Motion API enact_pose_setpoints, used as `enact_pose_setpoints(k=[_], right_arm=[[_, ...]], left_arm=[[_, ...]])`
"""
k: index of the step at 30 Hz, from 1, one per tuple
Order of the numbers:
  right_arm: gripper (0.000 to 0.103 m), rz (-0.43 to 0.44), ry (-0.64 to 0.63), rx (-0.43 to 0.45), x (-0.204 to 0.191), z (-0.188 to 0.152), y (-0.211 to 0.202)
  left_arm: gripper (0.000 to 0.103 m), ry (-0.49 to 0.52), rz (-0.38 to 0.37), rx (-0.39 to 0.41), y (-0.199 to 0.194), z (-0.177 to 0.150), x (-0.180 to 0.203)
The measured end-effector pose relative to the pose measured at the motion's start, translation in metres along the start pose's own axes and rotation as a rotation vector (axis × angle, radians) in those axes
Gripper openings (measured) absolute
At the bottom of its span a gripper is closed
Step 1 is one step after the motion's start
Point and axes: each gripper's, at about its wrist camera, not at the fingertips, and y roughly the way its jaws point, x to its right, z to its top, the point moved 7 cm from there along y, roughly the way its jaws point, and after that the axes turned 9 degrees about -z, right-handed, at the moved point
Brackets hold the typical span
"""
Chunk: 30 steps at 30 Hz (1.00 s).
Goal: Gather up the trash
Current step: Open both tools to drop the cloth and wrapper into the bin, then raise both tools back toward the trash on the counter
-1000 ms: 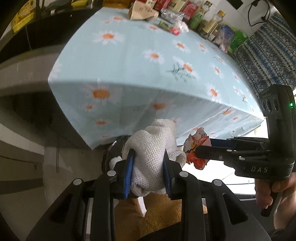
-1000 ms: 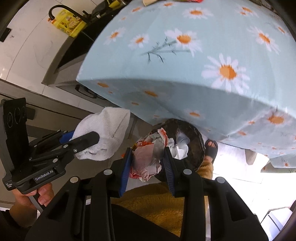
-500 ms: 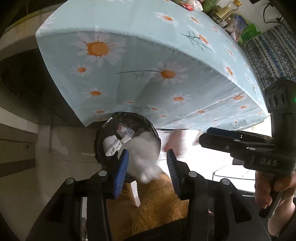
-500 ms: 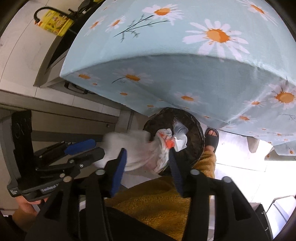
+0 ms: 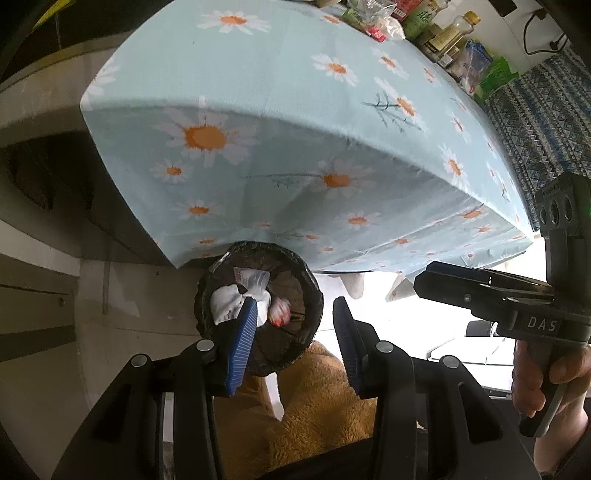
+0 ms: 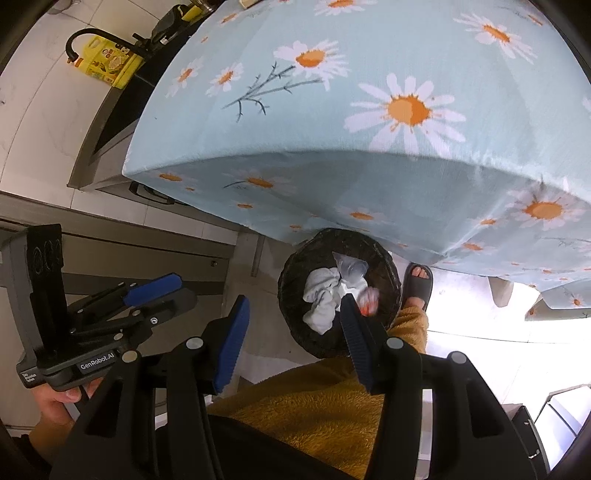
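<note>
Where the hanging edge of the pale blue daisy-print tablecloth (image 6: 369,110) ends, a round, dark woven waste basket (image 6: 291,280) stands on the floor, partly tucked under the table. Three pieces of trash lie inside: a crumpled white knitted cloth (image 6: 322,295), a clear crinkled plastic wrapper (image 6: 350,266) and a small crumpled red-and-white paper wad (image 6: 369,301) (its edges are blurred). In the left wrist view the same three show: the cloth (image 5: 226,303), the wrapper (image 5: 255,277) and the wad (image 5: 279,312), within the basket's rough rim (image 5: 314,295).

There are two grippers, each black with ribbed blue pads. The left gripper (image 5: 294,334) hangs above the basket; its jaws have just been opening and stand apart with nothing between them. The right gripper (image 6: 293,334) is likewise above the basket, its jaws just opened, parted and empty. Each is seen from the side in the other's view: the right one (image 5: 424,278) held by a bare hand (image 5: 535,380), the left one (image 6: 181,286) by another hand (image 6: 59,400).

Fuzzy mustard-yellow fleece trousers (image 6: 325,402) fill the lower frame, and one foot in a dark rubber slipper (image 6: 417,282) stands just beside the basket. On the far edge of the table is a row of bottles and packets (image 5: 443,33); their number cannot be told.
</note>
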Motion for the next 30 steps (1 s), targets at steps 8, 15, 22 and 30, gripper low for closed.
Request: enact_pose_setpoints(k=[8, 15, 22, 30], right_arm=[[0.052, -0.009, -0.011, 0.057, -0.005, 0.011, -0.024], [0.052, -0.018, -0.003, 0.132, -0.002, 0.027, -0.055], [0.053, -0.036, 0.002, 0.195, 0.007, 0.048, -0.084], [0.061, -0.045, 0.002, 0.275, 0.022, 0.085, -0.116]], left_arm=[[0.041, 0.040, -0.004, 0.042, -0.018, 0.018, 0.012], [0.046, 0.084, -0.017, 0.096, -0.039, 0.042, 0.028], [0.053, 0.124, -0.023, 0.151, -0.052, 0.066, 0.045], [0.054, 0.169, -0.005, 0.222, -0.072, 0.110, 0.065]])
